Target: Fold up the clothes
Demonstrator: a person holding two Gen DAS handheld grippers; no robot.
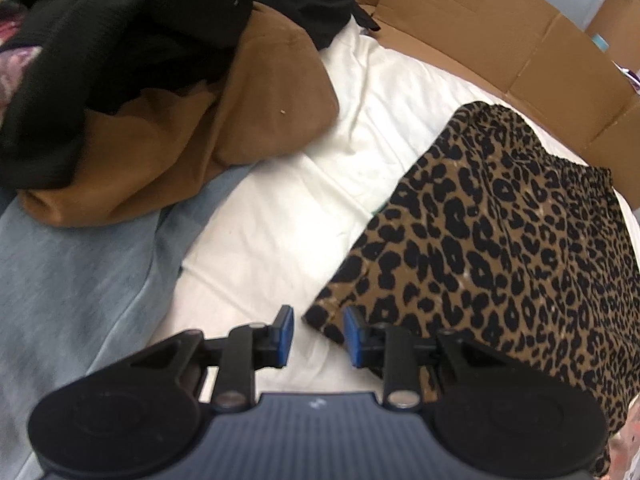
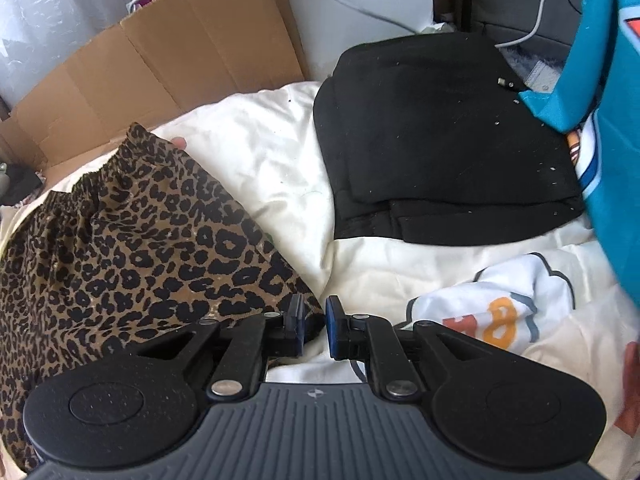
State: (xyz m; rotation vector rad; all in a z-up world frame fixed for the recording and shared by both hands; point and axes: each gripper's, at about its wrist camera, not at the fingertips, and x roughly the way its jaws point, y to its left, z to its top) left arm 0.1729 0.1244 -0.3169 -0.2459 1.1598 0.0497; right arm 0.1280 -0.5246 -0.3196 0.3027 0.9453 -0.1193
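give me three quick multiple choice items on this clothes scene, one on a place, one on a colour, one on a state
1. What stands behind the leopard-print garment?
A. a cardboard sheet B. a mirror C. a lamp

2. What colour is the folded garment in the right wrist view?
A. red B. black C. yellow

3. How is the left gripper?
A. clamped on the brown garment B. open, holding nothing C. out of view

A: the cardboard sheet rises just beyond it.
B: it is plainly black.
B: its blue pads stand apart over the white bedding.
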